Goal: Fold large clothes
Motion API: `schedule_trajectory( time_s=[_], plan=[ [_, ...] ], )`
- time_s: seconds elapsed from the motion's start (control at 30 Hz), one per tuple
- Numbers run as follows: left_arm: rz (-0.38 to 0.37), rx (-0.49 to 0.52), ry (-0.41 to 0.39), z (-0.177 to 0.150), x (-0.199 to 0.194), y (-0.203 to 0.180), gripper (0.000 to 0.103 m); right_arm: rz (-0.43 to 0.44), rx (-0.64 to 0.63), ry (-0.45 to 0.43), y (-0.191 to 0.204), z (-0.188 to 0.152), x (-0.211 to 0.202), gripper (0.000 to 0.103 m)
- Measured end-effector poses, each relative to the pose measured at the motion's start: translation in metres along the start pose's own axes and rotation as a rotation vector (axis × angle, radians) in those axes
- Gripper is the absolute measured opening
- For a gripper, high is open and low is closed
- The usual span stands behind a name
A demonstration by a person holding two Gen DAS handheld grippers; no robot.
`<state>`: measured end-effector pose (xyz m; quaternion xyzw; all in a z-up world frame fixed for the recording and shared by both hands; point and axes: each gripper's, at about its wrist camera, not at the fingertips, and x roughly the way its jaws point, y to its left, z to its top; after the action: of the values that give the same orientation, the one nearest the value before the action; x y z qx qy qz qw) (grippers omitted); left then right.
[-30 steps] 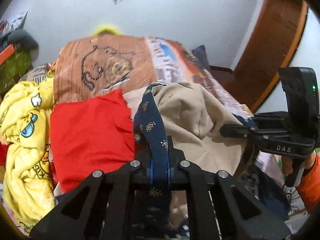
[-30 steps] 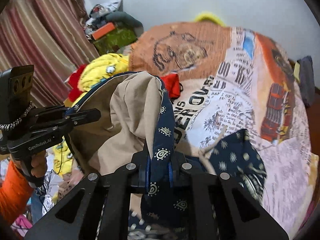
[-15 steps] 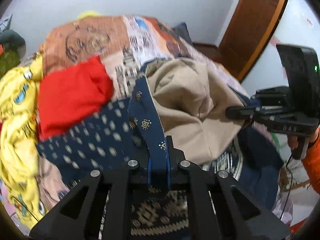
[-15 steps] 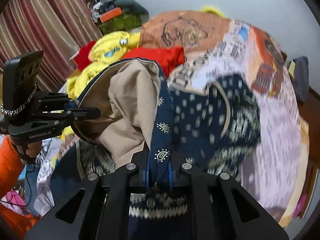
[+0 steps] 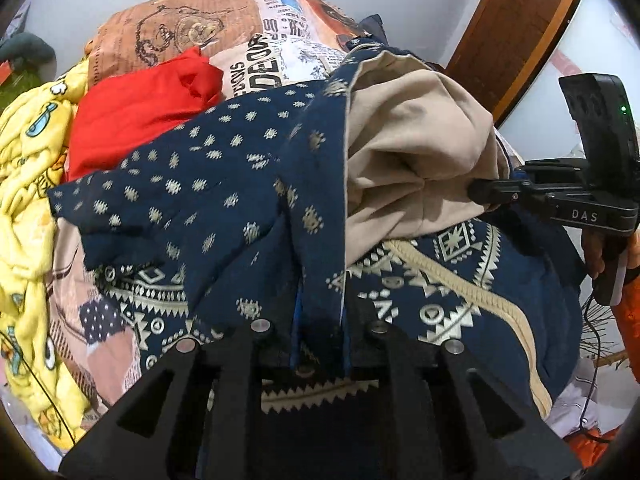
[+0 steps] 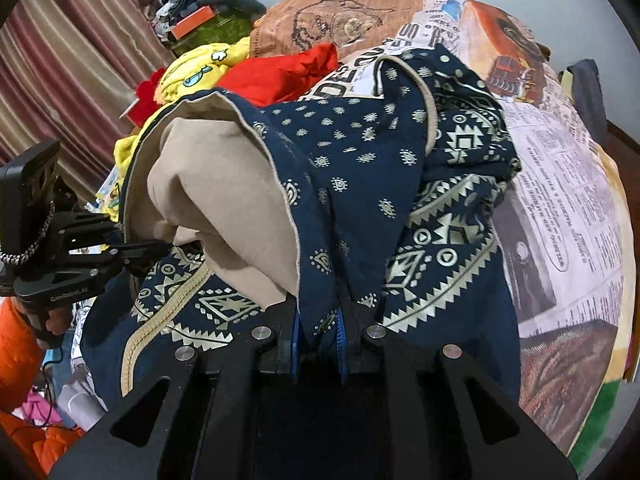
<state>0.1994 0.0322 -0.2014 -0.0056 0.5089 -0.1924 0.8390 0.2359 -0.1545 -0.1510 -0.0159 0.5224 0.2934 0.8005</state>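
Note:
A navy garment (image 5: 200, 184) with cream patterns and a beige lining (image 5: 412, 140) lies spread on the bed, its upper layer folded over. My left gripper (image 5: 320, 320) is low over the near hem. Its jaws are opening, and the navy edge still runs between the pads without being pinched. In the right wrist view the left gripper (image 6: 160, 246) reaches in under the beige lining. My right gripper (image 6: 318, 328) has a navy fold (image 6: 360, 160) between its pads and still holds it, though the jaws are starting to open. In the left wrist view the right gripper (image 5: 476, 192) touches the lining's right side.
A red cloth (image 5: 132, 120) and a yellow cartoon blanket (image 5: 24, 200) lie at the left of the bed. The newspaper-print bedcover (image 6: 560, 200) stretches to the right. There is a wooden door (image 5: 520, 20) at the far right, a striped curtain (image 6: 60, 60) at the left, and an orange sleeve (image 6: 16, 340).
Both grippers have come down and forward with the garment, laying the navy cloth flat over the bed. The gap between the left pads has widened.

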Motion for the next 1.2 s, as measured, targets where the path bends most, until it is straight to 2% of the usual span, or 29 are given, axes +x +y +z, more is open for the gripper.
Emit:
schedule_trajectory(
  time_s=[0.03, 0.1, 0.17, 0.2, 0.3, 0.43, 0.5, 0.6, 0.73, 0.87, 0.93, 1.03, 1.2],
  plan=[
    [-0.003, -0.002, 0.003, -0.001, -0.004, 0.001, 0.021, 0.0, 0.004, 0.005, -0.001, 0.0, -0.002, 0.015],
    [0.001, -0.006, -0.002, 0.001, -0.012, 0.005, 0.037, -0.002, 0.017, 0.011, -0.003, 0.001, -0.008, 0.017],
    [0.043, -0.013, -0.023, 0.005, -0.023, 0.008, 0.051, -0.006, 0.039, -0.009, -0.008, 0.003, -0.018, 0.017],
    [0.066, -0.017, -0.051, 0.007, -0.032, 0.012, 0.055, -0.006, 0.047, -0.019, -0.01, 0.003, -0.023, 0.017],
    [0.106, -0.042, -0.118, 0.019, -0.055, 0.025, 0.061, -0.009, 0.082, -0.073, -0.018, 0.006, -0.042, 0.018],
    [0.167, -0.083, -0.206, 0.047, -0.074, 0.045, 0.069, -0.069, 0.111, -0.131, -0.028, 0.01, -0.058, 0.018],
    [0.161, -0.092, -0.218, 0.066, -0.071, 0.055, 0.071, -0.077, 0.138, -0.152, -0.035, 0.012, -0.063, 0.019],
    [0.164, -0.109, -0.189, 0.1, -0.046, 0.069, 0.072, -0.085, 0.179, -0.164, -0.045, 0.013, -0.064, 0.024],
    [0.193, -0.082, -0.094, 0.136, 0.004, 0.077, 0.072, -0.095, 0.212, -0.155, -0.054, 0.014, -0.061, 0.028],
    [0.179, -0.062, -0.008, 0.15, 0.05, 0.071, 0.072, -0.093, 0.239, -0.13, -0.062, 0.012, -0.056, 0.028],
    [0.125, -0.055, 0.029, 0.15, 0.065, 0.063, 0.072, -0.091, 0.244, -0.124, -0.064, 0.012, -0.056, 0.028],
    [0.026, -0.028, 0.039, 0.141, 0.066, 0.043, 0.072, -0.085, 0.241, -0.126, -0.064, 0.016, -0.059, 0.028],
    [-0.087, 0.085, 0.021, 0.114, 0.04, -0.004, 0.072, -0.073, 0.199, -0.155, -0.053, 0.035, -0.066, 0.028]
  ],
)
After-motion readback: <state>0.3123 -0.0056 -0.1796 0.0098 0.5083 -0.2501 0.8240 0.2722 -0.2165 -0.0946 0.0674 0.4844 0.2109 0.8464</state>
